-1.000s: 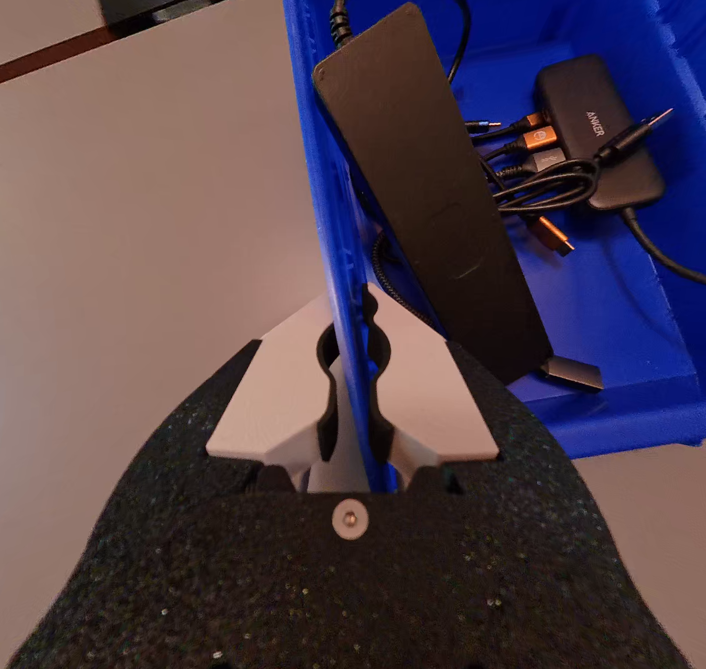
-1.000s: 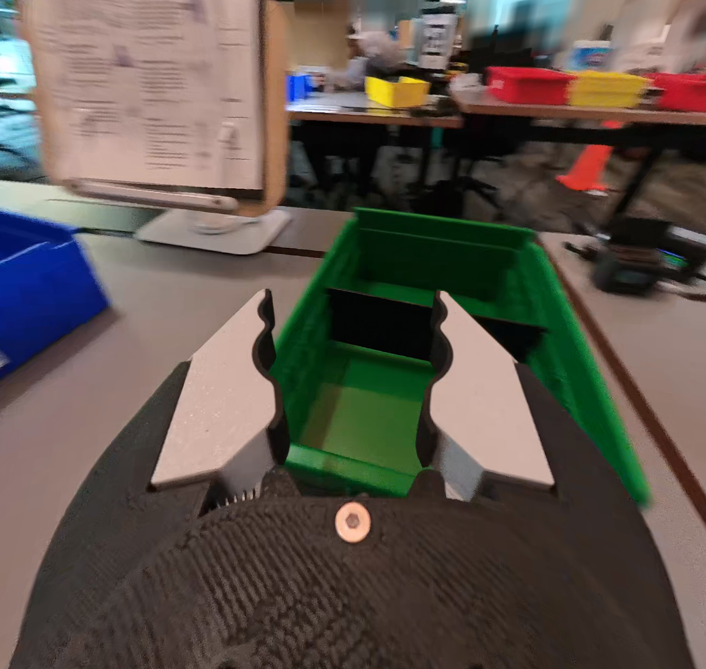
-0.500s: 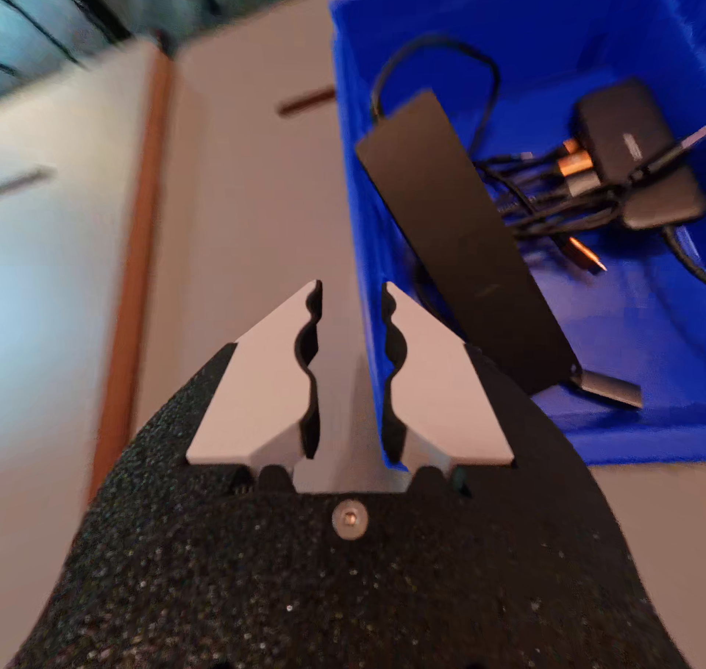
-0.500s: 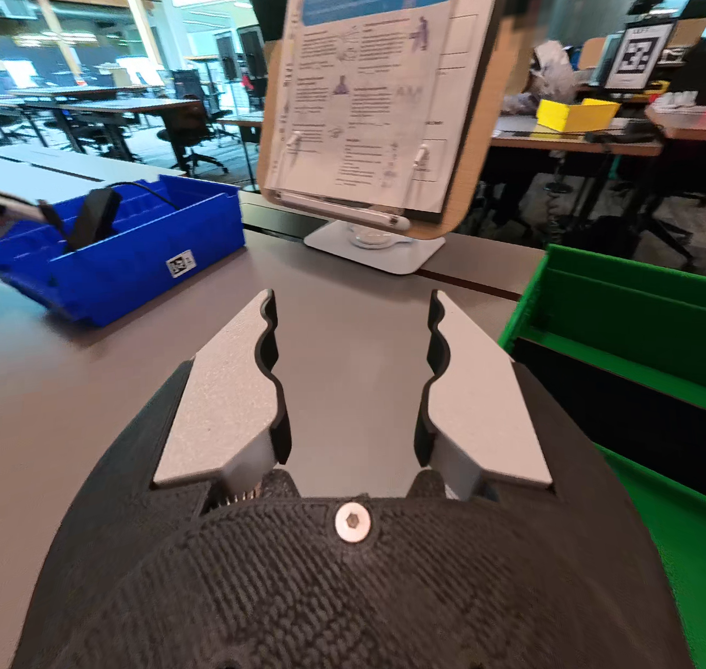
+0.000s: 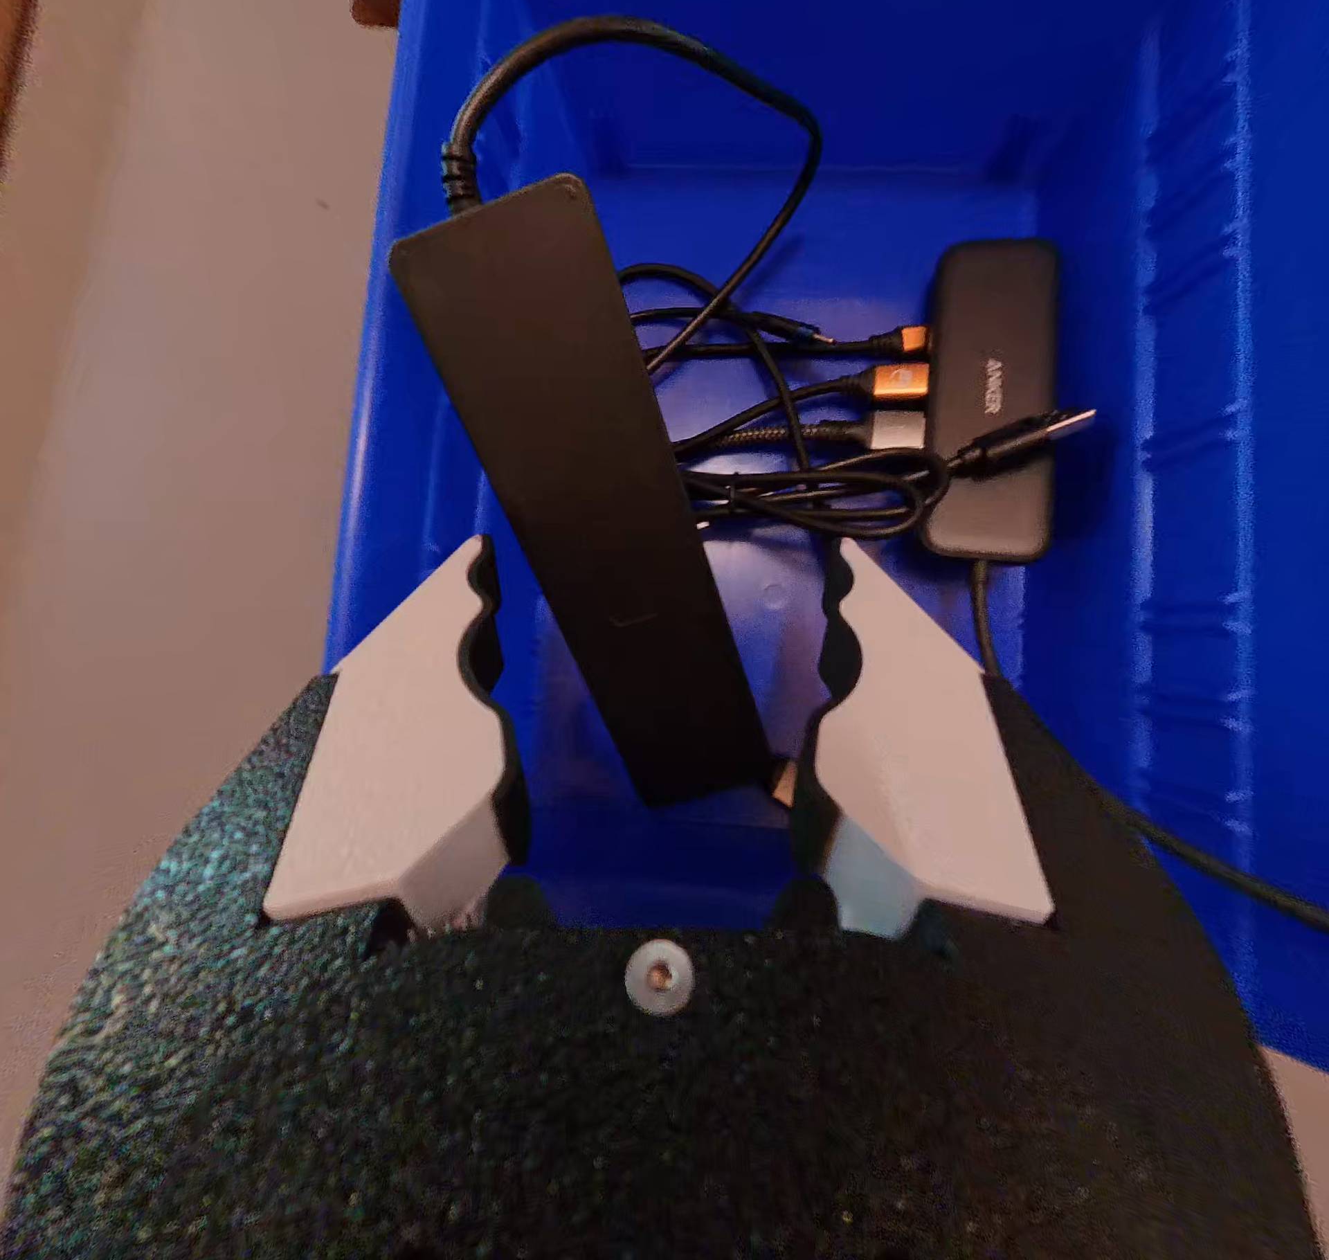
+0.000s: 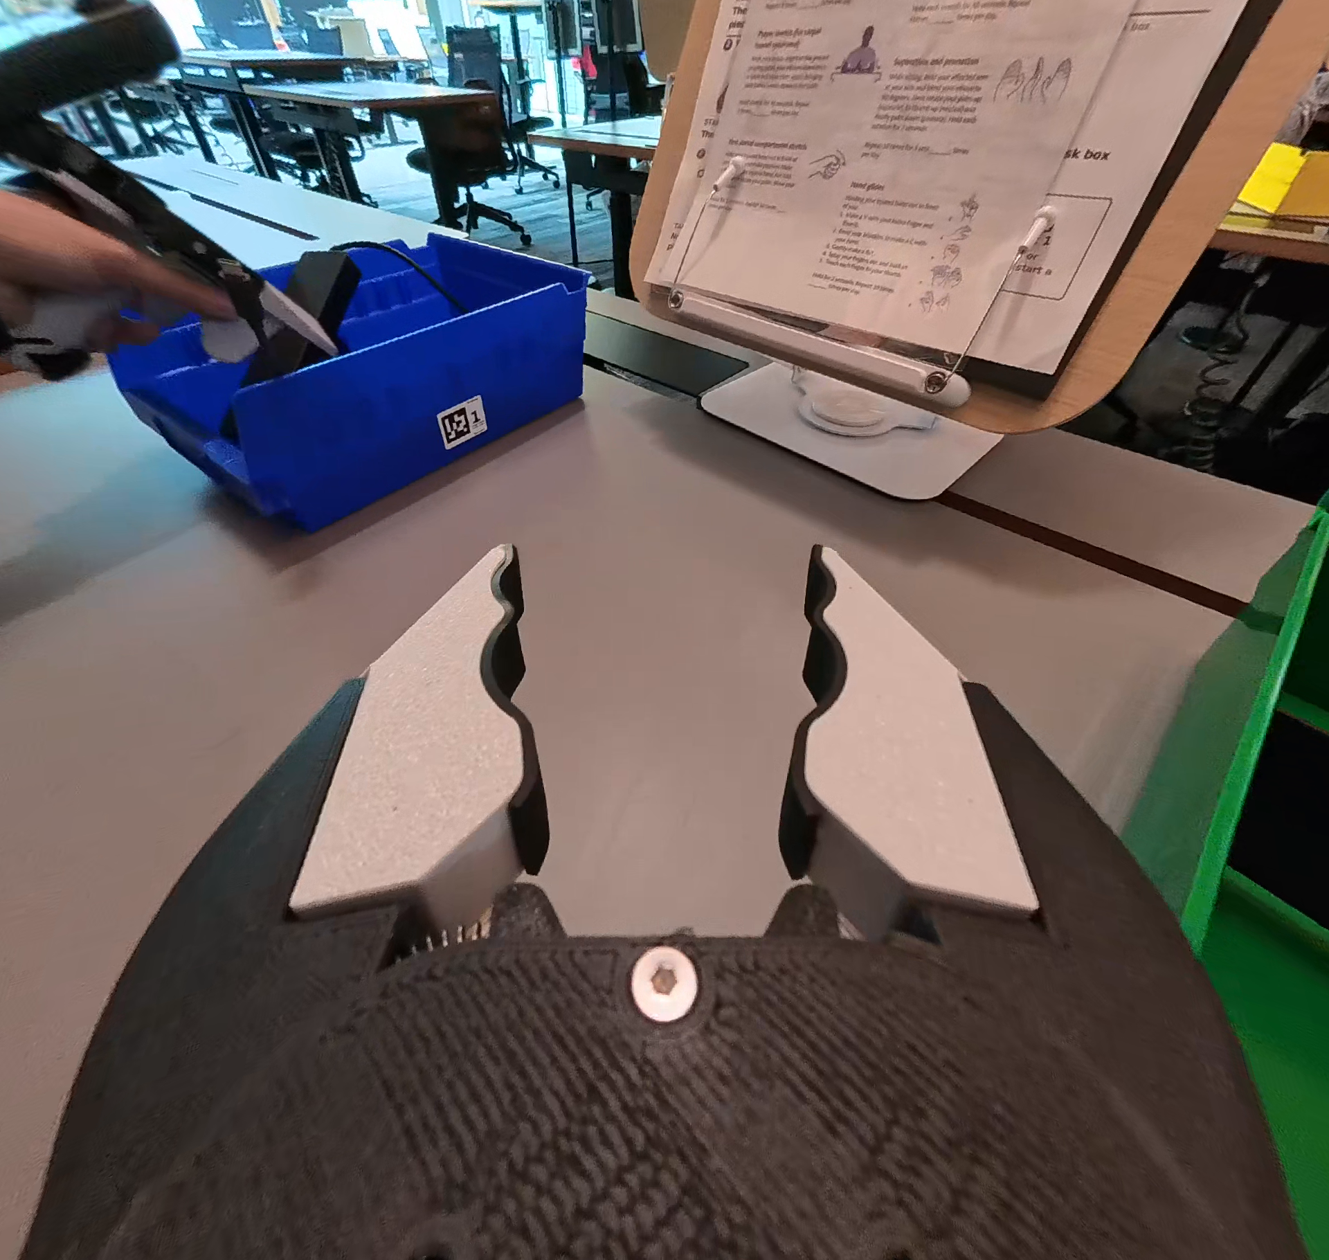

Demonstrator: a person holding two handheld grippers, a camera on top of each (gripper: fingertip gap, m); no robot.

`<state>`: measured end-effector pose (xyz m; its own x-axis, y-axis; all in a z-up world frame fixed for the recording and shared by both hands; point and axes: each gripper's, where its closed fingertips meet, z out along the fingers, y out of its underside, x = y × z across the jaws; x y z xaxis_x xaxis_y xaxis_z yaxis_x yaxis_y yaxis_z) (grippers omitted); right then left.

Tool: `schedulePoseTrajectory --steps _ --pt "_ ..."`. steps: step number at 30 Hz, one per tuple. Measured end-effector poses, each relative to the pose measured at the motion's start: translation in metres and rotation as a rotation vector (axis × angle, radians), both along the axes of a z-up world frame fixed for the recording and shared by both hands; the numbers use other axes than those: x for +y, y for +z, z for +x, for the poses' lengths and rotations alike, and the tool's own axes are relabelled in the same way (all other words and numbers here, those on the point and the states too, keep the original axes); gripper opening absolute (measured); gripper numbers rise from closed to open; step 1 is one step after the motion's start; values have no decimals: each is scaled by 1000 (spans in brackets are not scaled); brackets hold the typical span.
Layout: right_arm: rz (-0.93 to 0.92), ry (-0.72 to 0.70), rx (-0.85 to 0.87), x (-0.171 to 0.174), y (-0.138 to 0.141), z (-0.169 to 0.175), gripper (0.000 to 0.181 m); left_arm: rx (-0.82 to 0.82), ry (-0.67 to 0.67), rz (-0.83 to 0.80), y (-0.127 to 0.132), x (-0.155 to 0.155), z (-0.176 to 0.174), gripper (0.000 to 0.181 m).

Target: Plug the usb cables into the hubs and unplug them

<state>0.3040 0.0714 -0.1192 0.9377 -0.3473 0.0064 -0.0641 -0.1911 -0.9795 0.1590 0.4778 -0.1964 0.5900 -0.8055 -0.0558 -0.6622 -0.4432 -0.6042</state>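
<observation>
A blue bin (image 5: 1186, 434) holds a long black hub (image 5: 575, 492) that leans on its left wall, and a small dark hub (image 5: 996, 398) lying flat with several USB cables (image 5: 791, 434) plugged in. A loose USB plug (image 5: 1057, 427) lies across the small hub. My left gripper (image 5: 661, 578) is open over the bin, its fingers on either side of the long hub's lower half without touching it. My right gripper (image 6: 661, 578) is open and empty above the grey table (image 6: 647, 470). The blue bin (image 6: 374, 391) and the left gripper (image 6: 237, 290) show at the left of the right wrist view.
A wooden document stand (image 6: 935, 182) with a printed sheet sits on a white base behind the table's middle. A green bin (image 6: 1280, 758) stands at the right edge. A hand (image 6: 86, 276) holds the left gripper. Office desks and chairs lie beyond.
My left gripper let go of the blue bin's left wall, opened wide and moved right over the bin around the long hub. My right gripper swung left from the green bin, staying open.
</observation>
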Motion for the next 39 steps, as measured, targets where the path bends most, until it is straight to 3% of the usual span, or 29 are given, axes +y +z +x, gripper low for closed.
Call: schedulePoseTrajectory --steps 1,5,9,17,19,23,26,30,35,39 --pt "4 4 1 -1 1 0 78 -21 10 -47 -4 -1 3 89" --pt "31 -3 23 -6 3 6 78 -17 72 -120 -16 9 8 95" --pt "49 3 47 -7 2 8 77 5 106 -186 -33 14 11 85" --pt "47 10 68 -7 -3 11 76 -34 81 -90 -42 23 15 73" --pt "45 13 69 -6 -4 10 76 -52 67 -72 -38 24 16 62" --pt "27 8 50 -6 -6 11 75 -76 7 13 -23 24 16 60" --pt "35 -1 49 -9 -4 14 74 -207 -56 98 16 17 25 59" --pt "67 -5 66 -12 0 17 73 -469 -195 211 102 -8 41 58" --pt "93 -17 57 -18 7 20 73 -857 -433 239 224 -75 50 57" --pt "131 -9 66 -22 16 20 73 -1081 -665 240 302 -145 45 57"
